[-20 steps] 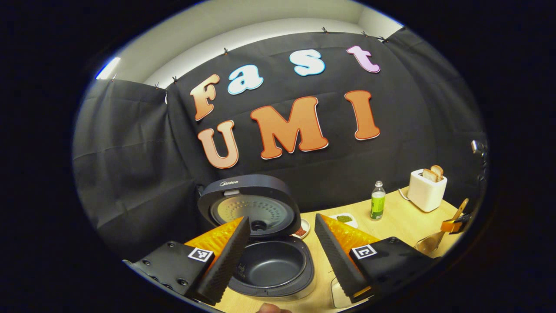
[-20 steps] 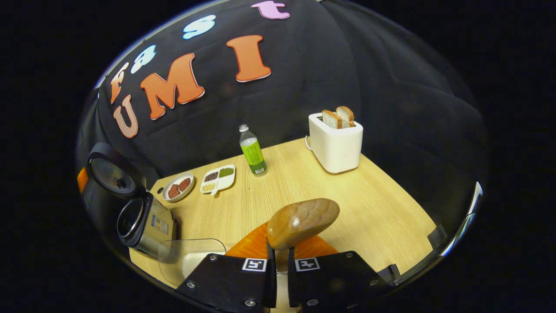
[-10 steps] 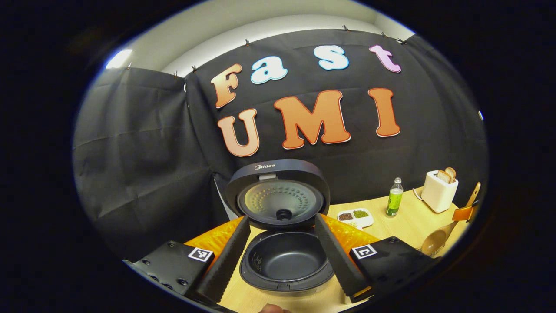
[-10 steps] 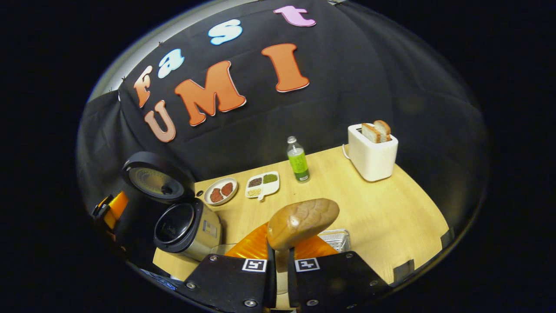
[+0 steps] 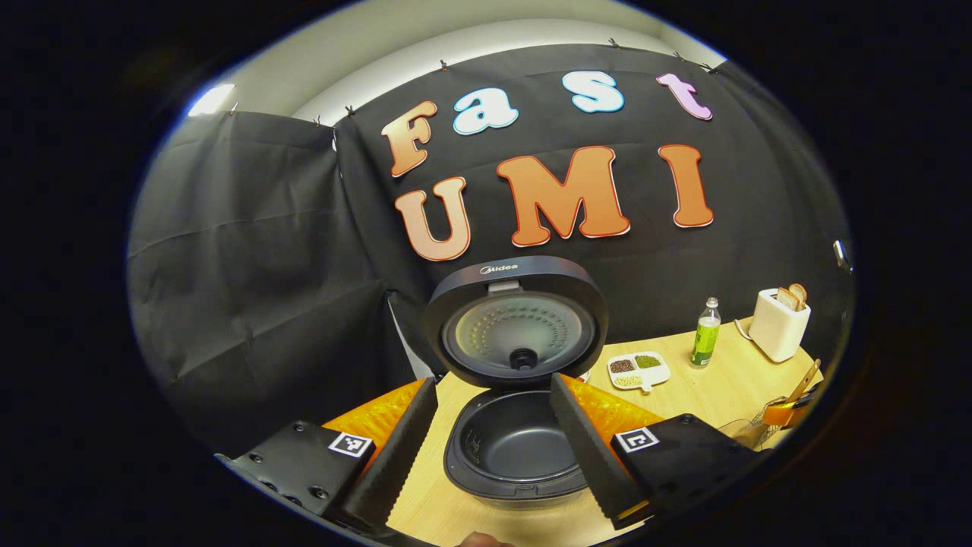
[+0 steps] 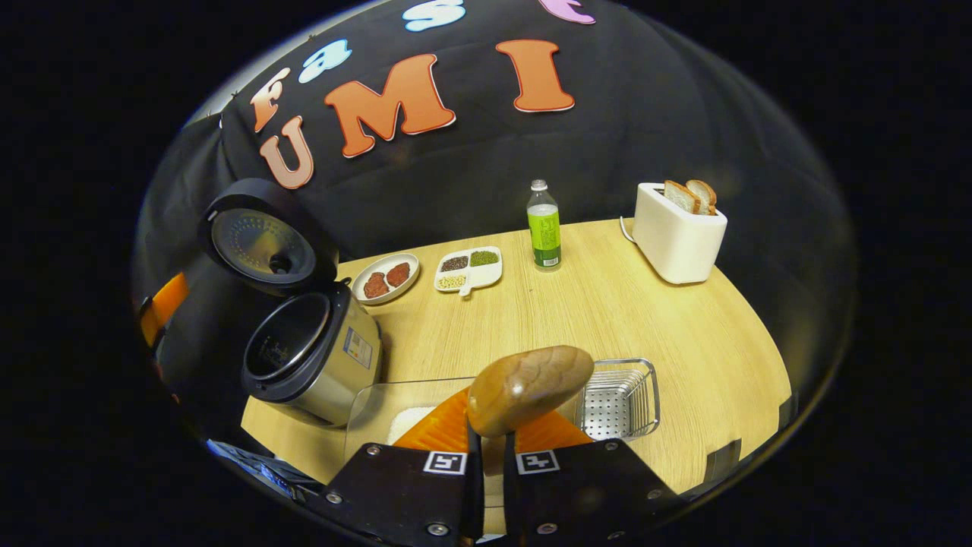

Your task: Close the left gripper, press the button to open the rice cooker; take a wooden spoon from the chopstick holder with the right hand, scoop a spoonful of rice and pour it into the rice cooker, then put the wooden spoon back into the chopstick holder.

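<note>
Above table (image 6: 645, 319), wooden spoon (image 6: 529, 389) in right tool (image 6: 486, 448)

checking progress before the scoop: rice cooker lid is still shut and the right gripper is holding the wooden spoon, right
Not quite. The rice cooker lid is open, standing up behind the empty inner pot, as the left gripper view shows. The rest holds: the right gripper is shut on the wooden spoon.

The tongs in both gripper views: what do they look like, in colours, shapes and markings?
The left tongs have black wedge-shaped fingers with ribbed pads, orange translucent backing and black bodies with square black-and-white markers. The right tongs match: black plates with screws, two markers, orange behind.
</note>
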`<state>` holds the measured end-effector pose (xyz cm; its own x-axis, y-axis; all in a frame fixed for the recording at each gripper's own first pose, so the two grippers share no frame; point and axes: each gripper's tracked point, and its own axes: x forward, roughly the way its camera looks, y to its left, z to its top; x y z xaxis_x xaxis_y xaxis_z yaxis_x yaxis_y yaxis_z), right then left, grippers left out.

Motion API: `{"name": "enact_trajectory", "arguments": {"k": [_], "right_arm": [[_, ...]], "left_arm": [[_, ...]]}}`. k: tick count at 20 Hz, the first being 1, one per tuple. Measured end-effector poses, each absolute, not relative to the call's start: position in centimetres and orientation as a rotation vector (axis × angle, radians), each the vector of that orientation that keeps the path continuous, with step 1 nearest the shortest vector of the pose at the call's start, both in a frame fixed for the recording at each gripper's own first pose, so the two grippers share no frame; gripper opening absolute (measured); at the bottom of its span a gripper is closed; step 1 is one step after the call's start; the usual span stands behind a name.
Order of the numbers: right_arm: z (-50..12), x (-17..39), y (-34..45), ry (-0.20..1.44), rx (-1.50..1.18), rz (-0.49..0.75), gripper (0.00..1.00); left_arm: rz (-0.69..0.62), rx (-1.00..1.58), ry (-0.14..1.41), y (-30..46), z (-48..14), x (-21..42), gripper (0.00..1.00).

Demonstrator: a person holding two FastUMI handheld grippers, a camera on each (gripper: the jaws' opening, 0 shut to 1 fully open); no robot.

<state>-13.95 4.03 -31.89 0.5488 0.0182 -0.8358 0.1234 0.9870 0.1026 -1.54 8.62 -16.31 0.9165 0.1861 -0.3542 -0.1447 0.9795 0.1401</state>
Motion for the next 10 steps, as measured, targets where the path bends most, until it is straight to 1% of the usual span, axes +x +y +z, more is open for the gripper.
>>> {"name": "enact_trajectory", "arguments": {"k": [1, 2, 3, 4, 5, 6, 7, 8, 9, 10], "right_arm": [[-32.4, -13.8, 3.7, 0.989, 0.123, -0.075, 0.10], [-32.8, -13.9, 3.7, 0.997, 0.092, -0.074, 0.10], [-33.2, -13.9, 4.0, 1.005, 0.079, -0.076, 0.10], [-33.6, -14.1, 4.0, 1.015, 0.064, -0.087, 0.10], [-33.8, -14.3, 4.0, 1.014, 0.043, -0.095, 0.10], [-33.7, -14.3, 4.1, 0.999, 0.015, -0.103, 0.10], [-33.7, -14.1, 4.0, 0.971, -0.015, -0.117, 0.10], [-33.6, -13.9, 4.1, 0.939, -0.041, -0.121, 0.10], [-33.6, -14.1, 4.5, 0.913, -0.082, -0.112, 0.10], [-33.6, -14.2, 4.9, 0.887, -0.125, -0.098, 0.10]], "left_arm": [[0.174, 0.115, 0.381, 9.1, -16.5, -1.6, 0.93], [0.177, 0.119, 0.387, 9.6, -16.7, -1.7, 1.00], [0.180, 0.125, 0.392, 10.1, -16.8, -1.6, 0.94], [0.184, 0.130, 0.394, 10.6, -16.9, -1.5, 1.00], [0.184, 0.134, 0.398, 11.0, -17.0, -1.3, 0.94], [0.182, 0.136, 0.399, 11.3, -17.1, -1.2, 1.00], [0.180, 0.136, 0.403, 11.5, -17.3, -1.0, 0.93], [0.180, 0.132, 0.407, 11.6, -17.5, -0.8, 1.00], [0.183, 0.124, 0.411, 11.9, -17.7, -0.4, 0.93], [0.183, 0.114, 0.411, 11.9, -17.7, -0.1, 0.93]]}}
